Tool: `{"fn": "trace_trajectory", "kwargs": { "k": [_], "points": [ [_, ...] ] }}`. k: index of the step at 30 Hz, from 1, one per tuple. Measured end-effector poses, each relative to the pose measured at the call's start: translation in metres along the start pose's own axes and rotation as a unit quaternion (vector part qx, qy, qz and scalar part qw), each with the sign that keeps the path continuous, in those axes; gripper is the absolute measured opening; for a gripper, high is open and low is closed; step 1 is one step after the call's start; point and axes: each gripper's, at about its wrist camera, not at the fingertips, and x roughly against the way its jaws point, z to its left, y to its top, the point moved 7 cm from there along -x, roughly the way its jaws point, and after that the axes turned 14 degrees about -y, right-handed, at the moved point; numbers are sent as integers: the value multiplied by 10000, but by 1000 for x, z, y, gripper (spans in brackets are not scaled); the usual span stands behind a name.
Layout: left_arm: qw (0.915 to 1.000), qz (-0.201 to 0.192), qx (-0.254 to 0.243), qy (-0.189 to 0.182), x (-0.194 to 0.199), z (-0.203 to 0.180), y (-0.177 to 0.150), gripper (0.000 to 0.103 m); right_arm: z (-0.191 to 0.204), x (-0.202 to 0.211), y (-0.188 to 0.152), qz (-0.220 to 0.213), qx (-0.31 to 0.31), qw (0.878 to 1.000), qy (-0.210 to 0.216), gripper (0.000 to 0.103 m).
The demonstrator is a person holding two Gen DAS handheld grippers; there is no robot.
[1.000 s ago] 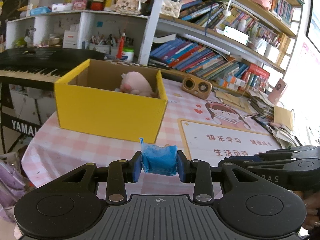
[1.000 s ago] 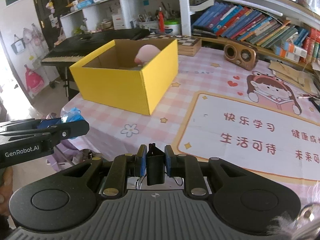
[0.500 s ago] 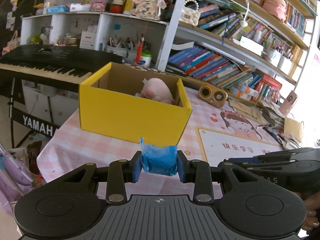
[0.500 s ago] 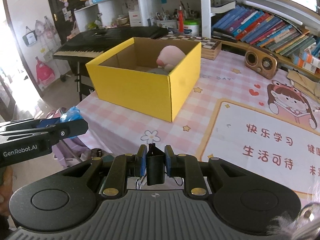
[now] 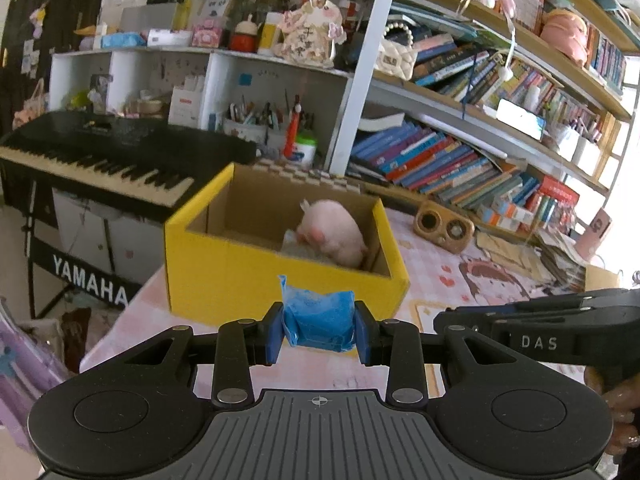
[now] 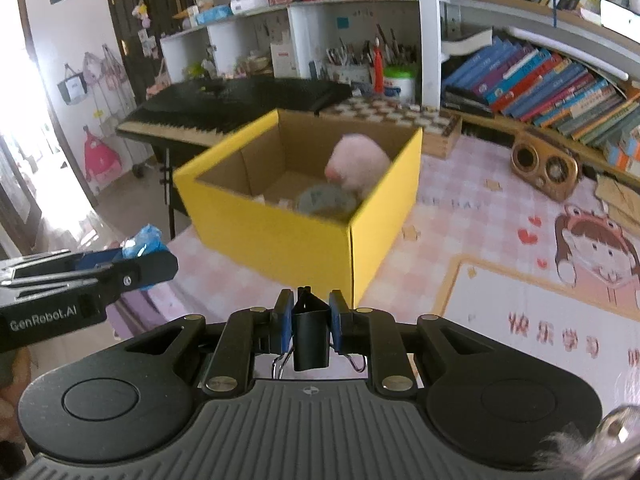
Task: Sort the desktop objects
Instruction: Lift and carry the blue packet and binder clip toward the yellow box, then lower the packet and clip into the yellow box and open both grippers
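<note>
Desktop objects are heading for the yellow box (image 5: 280, 276): I am carrying a blue packet (image 5: 319, 322) clamped between the pads of my left gripper (image 5: 319, 330), while my right gripper (image 6: 311, 330) is pinching a black binder clip (image 6: 311, 334) by its body, wire handles dangling beneath. Both loads are riding above the near edge of the pink checked tablecloth (image 6: 460, 216), short of the box, gripped square across their middles so that, as I judge it, neither twists loose on the way. Already sitting inside the box are a pink plush toy (image 6: 358, 166) and a grey round item (image 6: 326, 200), too blurred to name. I am aiming both tools downward toward the open top, presumably to drop the pieces in beside them.
</note>
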Motion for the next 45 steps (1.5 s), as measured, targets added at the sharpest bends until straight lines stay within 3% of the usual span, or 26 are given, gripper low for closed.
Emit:
{"fn": "trace_trajectory", "kwargs": {
  "k": [14,21,29,35,45],
  "points": [
    [9988,-252,-238,355,-59,23,59,33,-10,-44,91,-621,165,9976,274,17],
    [9975,-91,-242,660,-100,45,73,33,-7,-83,121,-644,405,9961,457,17],
    [9945,535,-78,895,-155,81,71,33,9,-139,112,-274,1057,9922,597,17],
    [9899,1075,-177,912,-186,87,60,33,17,-170,98,-45,1689,9838,604,17],
    [9822,1537,-409,999,-194,85,56,33,27,-192,85,123,2515,9650,729,18]
  ]
}}
